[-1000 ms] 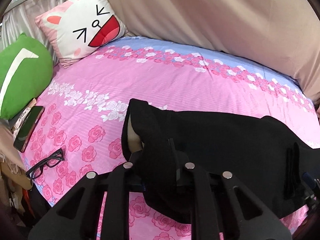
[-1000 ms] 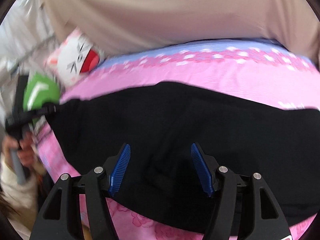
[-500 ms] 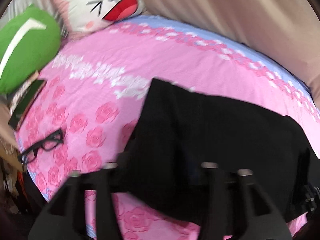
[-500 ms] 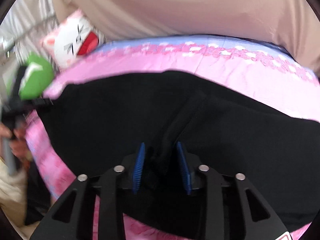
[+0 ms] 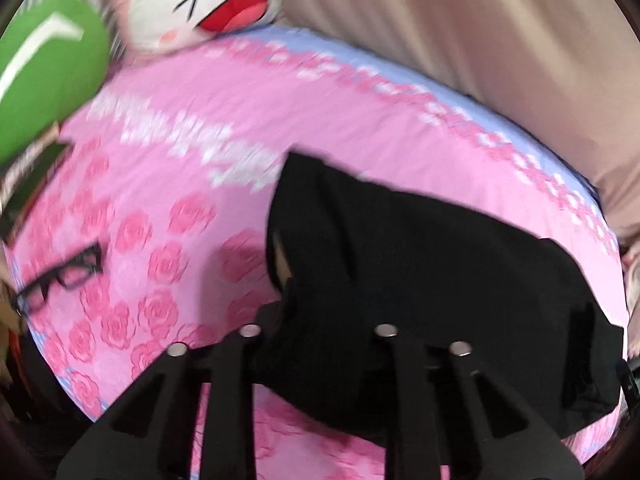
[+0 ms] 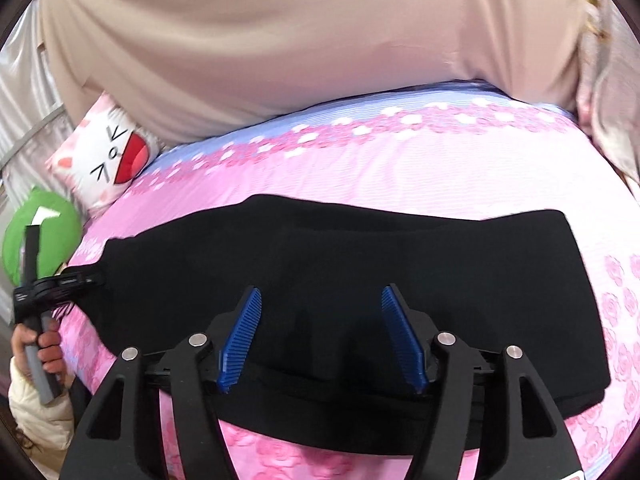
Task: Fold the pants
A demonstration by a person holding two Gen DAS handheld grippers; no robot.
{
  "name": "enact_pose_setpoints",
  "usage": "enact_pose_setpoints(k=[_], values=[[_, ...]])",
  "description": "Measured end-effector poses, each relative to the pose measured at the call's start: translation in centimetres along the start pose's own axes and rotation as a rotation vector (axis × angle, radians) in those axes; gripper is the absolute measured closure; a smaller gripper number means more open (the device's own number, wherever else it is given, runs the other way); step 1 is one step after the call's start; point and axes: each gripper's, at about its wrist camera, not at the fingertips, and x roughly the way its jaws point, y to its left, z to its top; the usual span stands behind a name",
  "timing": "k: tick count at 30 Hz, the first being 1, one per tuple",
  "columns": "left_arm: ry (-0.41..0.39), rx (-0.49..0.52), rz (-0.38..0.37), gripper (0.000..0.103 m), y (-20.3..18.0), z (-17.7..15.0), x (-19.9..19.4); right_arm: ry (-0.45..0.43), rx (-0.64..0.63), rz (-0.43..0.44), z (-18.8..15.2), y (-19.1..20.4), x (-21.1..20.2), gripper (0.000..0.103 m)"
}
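The black pants [image 6: 360, 248] lie folded in a wide band across the pink rose bedsheet [image 6: 400, 168]. In the left wrist view the pants [image 5: 420, 248] drape over my left gripper [image 5: 316, 316] and hide its fingertips. Its jaws are closing, with the cloth's left end caught between them. From the right wrist view the left gripper [image 6: 94, 278] meets that same left edge, held by a person's hand [image 6: 40, 344]. My right gripper [image 6: 321, 292] hovers over the near edge of the pants. Its blue pads [image 6: 240, 336] stand wide apart and its jaws are opening, with nothing pressed between them.
A white cat pillow [image 5: 208, 4] and a green cushion [image 5: 44, 80] lie at the bed's far left. Black glasses [image 5: 60, 276] rest near the left edge, beside a dark flat thing [image 5: 24, 184]. Beige fabric [image 6: 300, 40] rises behind the bed.
The left jaws spread and came together again on the pants' end, and that hand sank a little. The right gripper pinched a fold, then let go and drew back and up.
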Motion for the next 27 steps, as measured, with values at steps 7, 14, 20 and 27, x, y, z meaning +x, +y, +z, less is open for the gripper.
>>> enact_pose_setpoints(k=[7,14,20,27], values=[[-0.144,0.199,-0.162,0.085,-10.7,1.7,-6.6,-0.036,0.062,-0.014,-0.3,-3.4,-1.7,0.041],[-0.129,0.463,-0.362,0.084,-25.2,-1.9,-8.9,-0.078,0.115,-0.034,-1.1,-7.0,-3.9,0.041],[0.075,0.609,-0.287,0.075,-33.5,-8.6,-1.5,-0.075,0.171,-0.050,-2.5,-10.2,-4.9,0.041],[-0.059,0.507,-0.391,0.010,-29.7,-6.7,-6.7,-0.073,0.185,-0.040,-3.3,-11.6,-5.3,0.039]])
